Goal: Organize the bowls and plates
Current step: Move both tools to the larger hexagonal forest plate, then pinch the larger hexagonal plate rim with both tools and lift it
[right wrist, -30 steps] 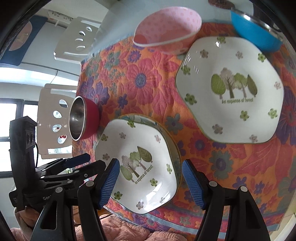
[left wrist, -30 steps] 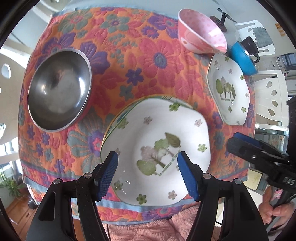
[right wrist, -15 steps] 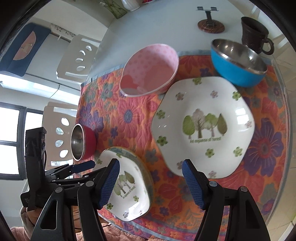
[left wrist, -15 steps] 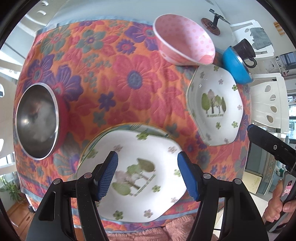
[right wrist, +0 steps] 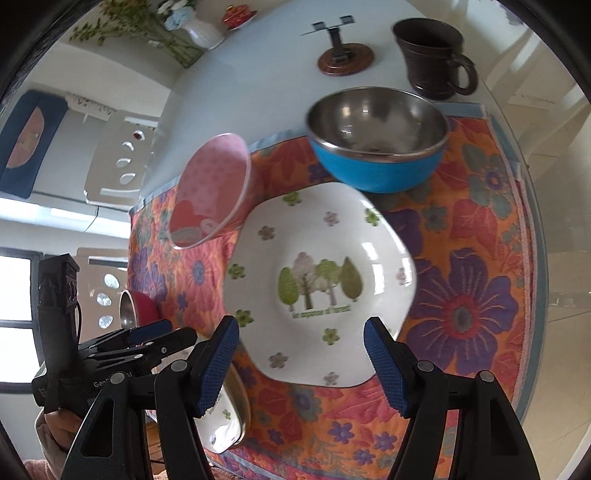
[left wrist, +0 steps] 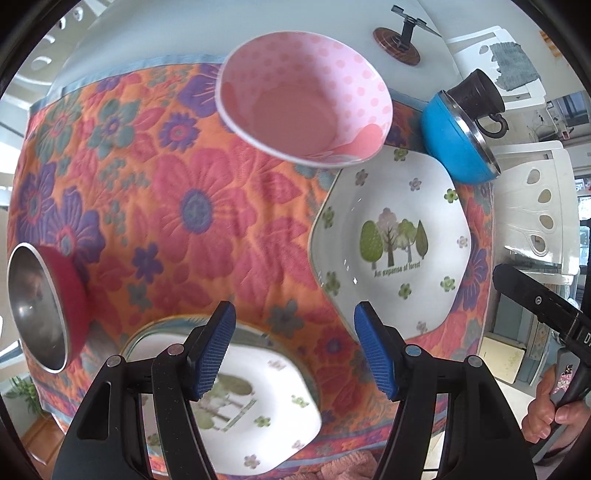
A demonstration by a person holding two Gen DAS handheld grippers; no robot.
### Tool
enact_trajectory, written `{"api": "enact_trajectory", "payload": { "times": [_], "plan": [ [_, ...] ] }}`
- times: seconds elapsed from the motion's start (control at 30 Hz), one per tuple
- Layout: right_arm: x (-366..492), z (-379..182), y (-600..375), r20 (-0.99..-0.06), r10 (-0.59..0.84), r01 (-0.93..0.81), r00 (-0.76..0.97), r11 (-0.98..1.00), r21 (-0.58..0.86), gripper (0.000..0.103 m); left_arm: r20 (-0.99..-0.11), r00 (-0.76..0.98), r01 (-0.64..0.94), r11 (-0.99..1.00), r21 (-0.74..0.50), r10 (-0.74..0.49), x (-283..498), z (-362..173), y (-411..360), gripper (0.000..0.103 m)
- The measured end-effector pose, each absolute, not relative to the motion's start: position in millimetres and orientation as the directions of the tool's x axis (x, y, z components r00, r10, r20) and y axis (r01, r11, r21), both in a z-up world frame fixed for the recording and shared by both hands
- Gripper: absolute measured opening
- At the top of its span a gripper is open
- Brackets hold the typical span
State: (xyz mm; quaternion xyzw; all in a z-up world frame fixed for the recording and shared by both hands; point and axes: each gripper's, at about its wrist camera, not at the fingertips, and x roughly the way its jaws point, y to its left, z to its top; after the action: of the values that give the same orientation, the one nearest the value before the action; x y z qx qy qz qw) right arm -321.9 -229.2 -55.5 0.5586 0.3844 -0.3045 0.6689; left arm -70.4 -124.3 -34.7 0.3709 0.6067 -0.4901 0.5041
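The pale grey surface (right wrist: 258, 74) carries a quilted orange cloth with red and purple flowers (left wrist: 177, 206), and white plastic chairs with teardrop cut-outs (left wrist: 535, 206) stand close around it. Bright daylight comes through dark-framed windows (right wrist: 14, 288) at the left of the right wrist view, beside a dark blue wall hanging with an orange shape (right wrist: 27, 140). At the surface's far end sits a white vase of green stems and pale flowers (right wrist: 199, 31), and a strip of wooden floor (left wrist: 37, 439) shows below the cloth's edge.
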Motion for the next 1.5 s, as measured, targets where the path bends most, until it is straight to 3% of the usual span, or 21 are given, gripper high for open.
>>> {"api": "enact_trajectory", "payload": {
  "times": [0.83, 0.97, 1.13, 1.5],
  "plan": [
    [-339, -145, -279, -0.871, 0.103, 0.871, 0.481, 0.058, 0.488, 0.069, -0.973, -0.214, 0.964, 0.182, -0.195, 0.09, -145, -117, -164, 0.065],
    [-333, -146, -281, -0.875, 0.097, 0.873, 0.473, 0.08, 0.481, 0.07, -0.975, -0.203, 0.97, 0.156, -0.187, 0.094, -154, -123, -171, 0.068],
    [-321, -147, -280, -0.88, 0.086, 0.874, 0.468, 0.099, 0.475, 0.081, -0.981, -0.172, 0.98, 0.117, -0.161, 0.087, -169, -131, -181, 0.073],
    [-263, -139, -271, -0.924, 0.093, 0.88, 0.371, 0.283, 0.382, 0.08, -0.983, -0.17, 0.983, 0.081, -0.165, 0.07, -193, -129, -204, 0.071]
  ]
}}
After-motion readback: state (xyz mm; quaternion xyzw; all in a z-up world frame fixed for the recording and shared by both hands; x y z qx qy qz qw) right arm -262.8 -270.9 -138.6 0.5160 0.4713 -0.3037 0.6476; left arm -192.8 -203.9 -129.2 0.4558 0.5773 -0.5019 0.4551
